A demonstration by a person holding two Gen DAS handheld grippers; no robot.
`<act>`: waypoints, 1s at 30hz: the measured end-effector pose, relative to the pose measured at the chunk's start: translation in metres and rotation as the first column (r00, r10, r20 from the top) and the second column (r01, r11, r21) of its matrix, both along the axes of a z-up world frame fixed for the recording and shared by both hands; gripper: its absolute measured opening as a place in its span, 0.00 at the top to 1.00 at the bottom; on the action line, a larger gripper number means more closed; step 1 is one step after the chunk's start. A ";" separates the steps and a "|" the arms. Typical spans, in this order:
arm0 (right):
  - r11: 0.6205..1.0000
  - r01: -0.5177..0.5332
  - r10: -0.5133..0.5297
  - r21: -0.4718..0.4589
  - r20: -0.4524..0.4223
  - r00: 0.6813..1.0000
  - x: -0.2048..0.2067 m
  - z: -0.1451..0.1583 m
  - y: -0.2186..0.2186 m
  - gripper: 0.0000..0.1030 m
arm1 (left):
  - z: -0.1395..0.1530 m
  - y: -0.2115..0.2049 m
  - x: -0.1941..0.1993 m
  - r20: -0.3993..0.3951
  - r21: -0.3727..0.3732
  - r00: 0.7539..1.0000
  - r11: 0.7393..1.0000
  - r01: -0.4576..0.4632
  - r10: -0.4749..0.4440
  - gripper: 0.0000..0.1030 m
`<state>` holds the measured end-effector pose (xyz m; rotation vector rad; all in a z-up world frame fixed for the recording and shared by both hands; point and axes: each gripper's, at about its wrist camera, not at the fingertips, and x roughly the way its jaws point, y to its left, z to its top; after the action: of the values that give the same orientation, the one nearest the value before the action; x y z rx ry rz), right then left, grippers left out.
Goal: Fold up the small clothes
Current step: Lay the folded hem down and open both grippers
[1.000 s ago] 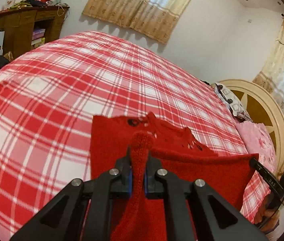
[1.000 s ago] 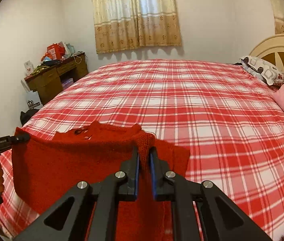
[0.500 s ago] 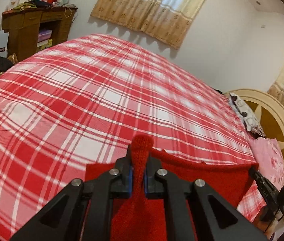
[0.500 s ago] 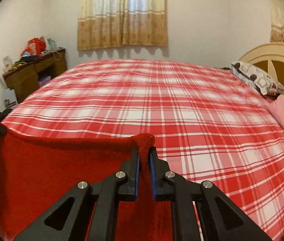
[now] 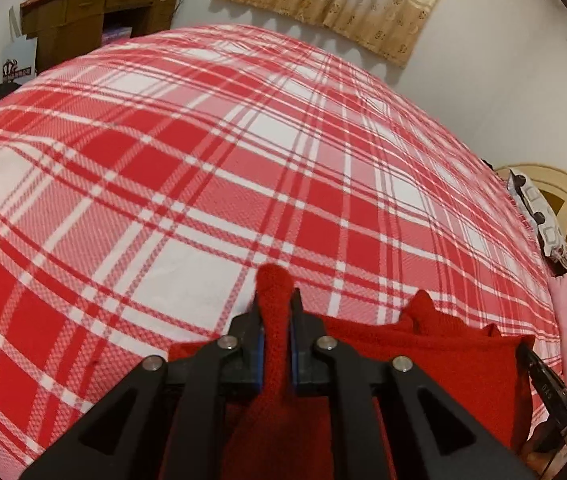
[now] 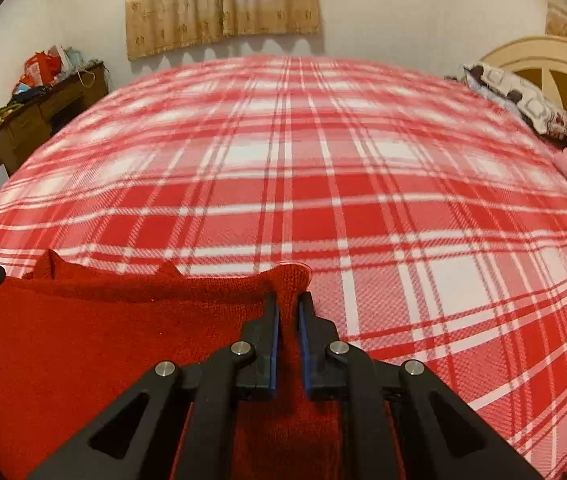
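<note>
Both tools point steeply down at the bed (image 5: 211, 184); the left gripper (image 5: 274, 300), at lower centre of its frame, pinches a bunched edge of the red knitted garment (image 5: 443, 356); the right gripper (image 6: 288, 300), lower centre of its own frame, is pressed together on the other corner (image 6: 289, 276) — the knit spans lower left there, its far fold lying on the plaid cover; a cluttered wooden desk (image 6: 39, 116) stands at upper left; a patterned pillow (image 6: 523, 100) lies upper right.

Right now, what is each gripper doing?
Left gripper: shut on the red knit garment.
Right gripper: shut on the same garment's other corner.
</note>
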<state>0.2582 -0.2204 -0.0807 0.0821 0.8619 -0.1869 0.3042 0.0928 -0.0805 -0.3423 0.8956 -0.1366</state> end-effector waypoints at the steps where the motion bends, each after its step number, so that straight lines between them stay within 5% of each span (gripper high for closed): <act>1: 1.000 0.001 -0.001 0.006 -0.017 1.000 0.002 -0.003 -0.001 0.92 | -0.002 -0.001 0.001 -0.016 0.009 1.000 1.000 0.000 0.000 0.87; 3: 1.000 0.013 -0.013 0.000 -0.024 1.000 0.003 -0.002 -0.002 0.91 | -0.006 -0.002 0.004 -0.043 0.018 0.999 1.000 -0.001 0.002 0.85; 7: 0.998 0.047 -0.047 0.034 0.001 0.999 -0.007 0.004 -0.012 0.67 | -0.003 -0.006 0.003 -0.048 0.047 0.999 0.999 0.011 -0.009 0.82; 9: 0.986 0.120 -0.133 0.114 0.110 0.985 -0.036 0.024 -0.034 0.67 | 0.000 -0.004 0.002 -0.053 0.054 0.999 0.998 0.015 -0.012 0.74; 11: 0.973 0.183 -0.210 0.143 0.199 0.957 -0.069 0.043 -0.049 0.67 | 0.011 0.004 -0.008 -0.037 0.089 0.999 0.996 -0.018 0.021 0.52; 14: 0.976 0.174 -0.198 0.129 0.209 0.958 -0.119 0.058 -0.053 0.67 | 0.036 0.023 -0.042 0.055 0.110 0.997 0.993 -0.052 0.046 0.39; 22: 0.989 0.031 -0.052 0.147 0.143 0.988 -0.218 0.033 -0.007 0.67 | 0.047 0.004 -0.140 0.082 0.153 0.992 0.985 0.083 -0.096 0.34; 26: 0.991 -0.024 0.006 0.130 0.134 0.991 -0.230 0.022 0.014 0.67 | 0.039 -0.015 -0.184 0.100 0.211 0.988 0.973 0.097 -0.120 0.34; 30: 0.995 -0.071 0.066 0.070 0.074 0.995 -0.218 0.010 0.028 0.67 | 0.032 -0.017 -0.200 0.081 0.148 0.987 0.981 0.125 -0.138 0.34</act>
<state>0.0397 -0.1923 -0.0708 0.1262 0.7985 -0.0880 0.1044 0.0754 -0.0487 -0.1423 0.8323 -0.2075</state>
